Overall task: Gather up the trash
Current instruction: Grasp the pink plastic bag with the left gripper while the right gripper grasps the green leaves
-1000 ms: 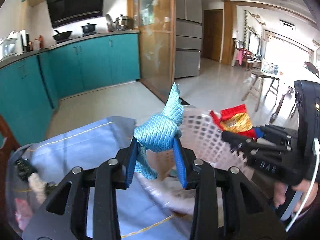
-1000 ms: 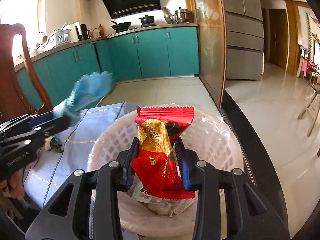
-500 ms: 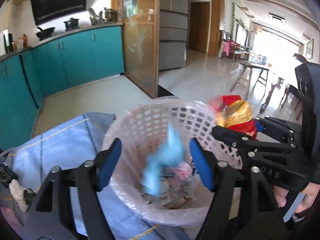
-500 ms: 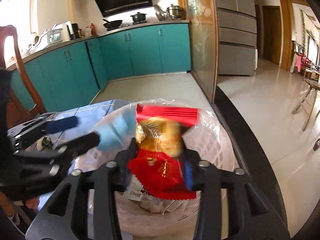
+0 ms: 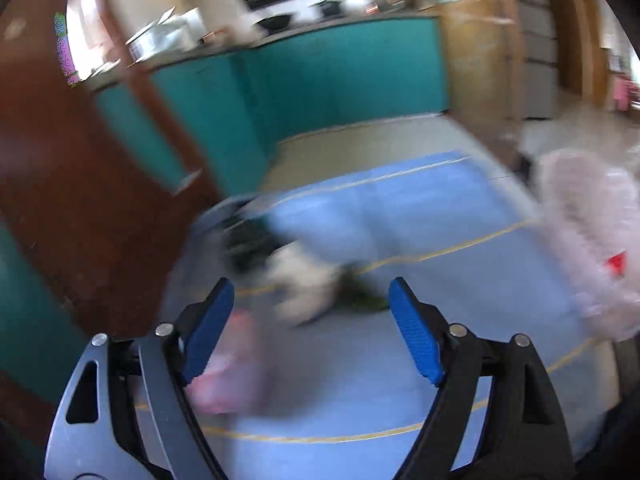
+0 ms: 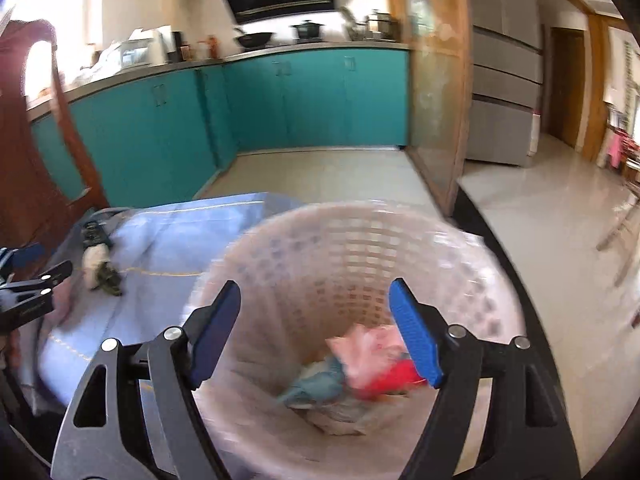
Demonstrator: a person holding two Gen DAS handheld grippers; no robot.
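Observation:
My right gripper (image 6: pixel 314 320) is open and empty above the pale pink lattice basket (image 6: pixel 304 248). Inside lie the red snack wrapper (image 6: pixel 394 376), the blue wrapper (image 6: pixel 316 380) and a pink piece (image 6: pixel 368 348). My left gripper (image 5: pixel 308 328) is open and empty over the blue tablecloth (image 5: pixel 400 216), facing a blurred white and dark-green scrap (image 5: pixel 308 280) and a pink scrap (image 5: pixel 236 364). The basket (image 5: pixel 580 220) is at the right edge of the left wrist view. In the right wrist view the left gripper (image 6: pixel 36 280) is at the far left, near the scrap (image 6: pixel 98 268).
A dark wooden chair back (image 5: pixel 80 160) stands at the table's left. Teal kitchen cabinets (image 6: pixel 280 100) and a tiled floor (image 6: pixel 540 208) lie beyond the table. The left wrist view is motion-blurred.
The right gripper opened and dropped the red wrapper into the basket. The blue wrapper now lies in the basket. The left gripper swung left from the basket to the scraps on the cloth.

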